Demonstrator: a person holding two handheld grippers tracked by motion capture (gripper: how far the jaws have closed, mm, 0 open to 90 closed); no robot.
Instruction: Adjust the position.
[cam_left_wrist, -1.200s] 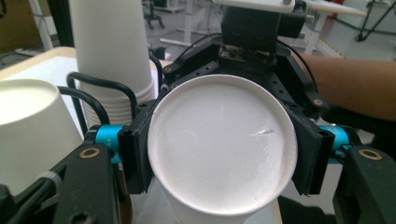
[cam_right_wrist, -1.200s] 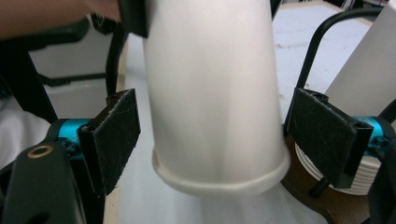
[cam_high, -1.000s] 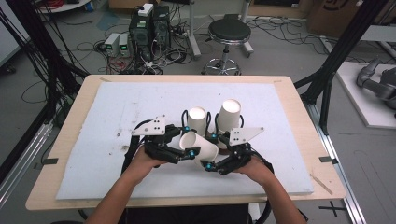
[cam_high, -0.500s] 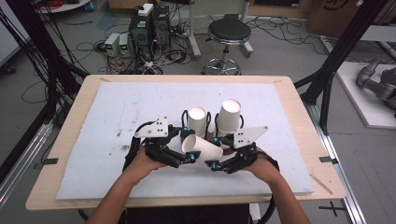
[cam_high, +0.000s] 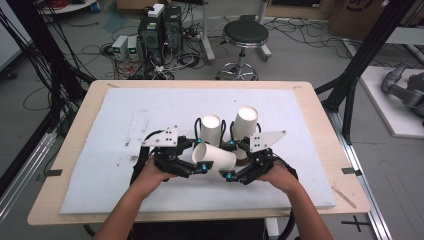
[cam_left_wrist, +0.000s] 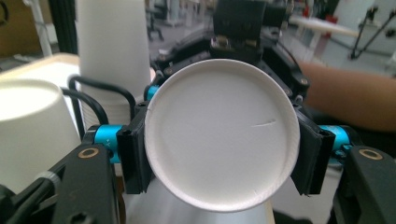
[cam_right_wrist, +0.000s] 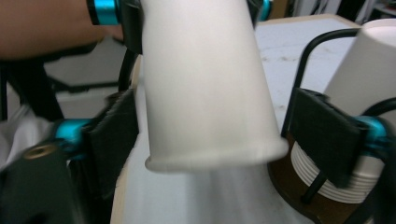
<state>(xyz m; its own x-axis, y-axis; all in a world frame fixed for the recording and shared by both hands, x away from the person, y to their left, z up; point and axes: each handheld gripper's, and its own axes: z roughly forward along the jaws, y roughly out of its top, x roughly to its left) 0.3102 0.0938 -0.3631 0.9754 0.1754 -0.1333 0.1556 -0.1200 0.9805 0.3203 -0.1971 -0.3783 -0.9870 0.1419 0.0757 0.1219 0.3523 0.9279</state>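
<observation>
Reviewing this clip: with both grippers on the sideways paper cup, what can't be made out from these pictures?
- High view: where the jaws meet the sideways cup is too small to judge; the left gripper and right gripper crowd it.
- Left gripper view: the cup's base fills the middle, hiding its open end.
- Right gripper view: the cup's rim is motion-blurred.
- The cup stacks behind: their count is unreadable, and their bottoms are hidden behind the grippers.

wooden table (cam_high: 75, 165), white foam board (cam_high: 125, 120), two cup stacks (cam_high: 211, 131)
</observation>
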